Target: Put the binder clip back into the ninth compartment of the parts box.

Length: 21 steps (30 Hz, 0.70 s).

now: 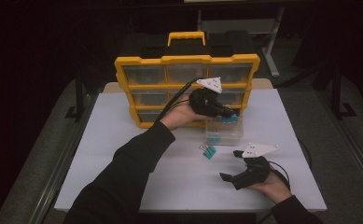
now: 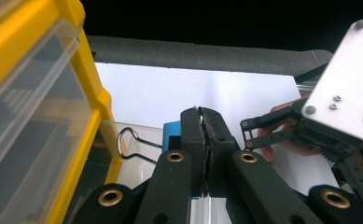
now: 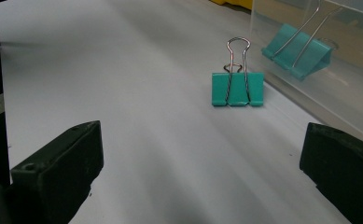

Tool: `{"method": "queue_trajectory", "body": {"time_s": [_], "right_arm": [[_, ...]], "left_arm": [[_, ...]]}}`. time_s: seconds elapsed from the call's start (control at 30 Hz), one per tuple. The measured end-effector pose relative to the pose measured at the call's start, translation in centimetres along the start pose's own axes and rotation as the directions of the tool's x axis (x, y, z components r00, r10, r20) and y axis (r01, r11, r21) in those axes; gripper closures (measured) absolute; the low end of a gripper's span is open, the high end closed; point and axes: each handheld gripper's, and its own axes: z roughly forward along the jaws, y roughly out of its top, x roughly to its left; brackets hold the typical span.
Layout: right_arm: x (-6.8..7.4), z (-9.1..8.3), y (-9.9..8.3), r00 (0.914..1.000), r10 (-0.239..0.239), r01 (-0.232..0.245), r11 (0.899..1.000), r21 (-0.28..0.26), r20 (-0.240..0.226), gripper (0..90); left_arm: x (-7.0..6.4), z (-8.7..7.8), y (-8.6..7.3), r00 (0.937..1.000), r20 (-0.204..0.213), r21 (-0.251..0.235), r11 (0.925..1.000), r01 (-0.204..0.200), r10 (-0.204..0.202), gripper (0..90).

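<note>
Left claw [image 2: 202, 140] clamped on blue clip [image 2: 171, 134] over clear drawer [image 1: 224, 133]; right claw [image 3: 202, 177] apart, teal clip [image 3: 237, 88] ahead.

A yellow drawer cabinet [image 1: 187, 88] with a handle [image 1: 186, 37] on top is stood at the back of a white table [image 1: 123, 158]; its clear drawers are stacked in rows. A dark floor [image 1: 34, 140] is seen beyond the table edges.

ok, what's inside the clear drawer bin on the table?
In the right gripper view, one teal binder clip lies inside the clear bin. The left gripper holds a blue clip over it. Its far end is out of sight, so any other contents are unknown.
</note>
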Motion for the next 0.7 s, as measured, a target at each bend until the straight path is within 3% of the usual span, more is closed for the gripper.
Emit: {"method": "queue_trajectory", "body": {"time_s": [0.7], "right_arm": [[0.0, -0.1, 0.0, 1.0000, -0.002, 0.002, 1.000, -0.006, 0.000, 0.0]], "left_arm": [[1.0, 4.6, -2.3, 0.9981, 0.020, 0.097, 0.9937, 0.056, -0.059, 88.8]]}}
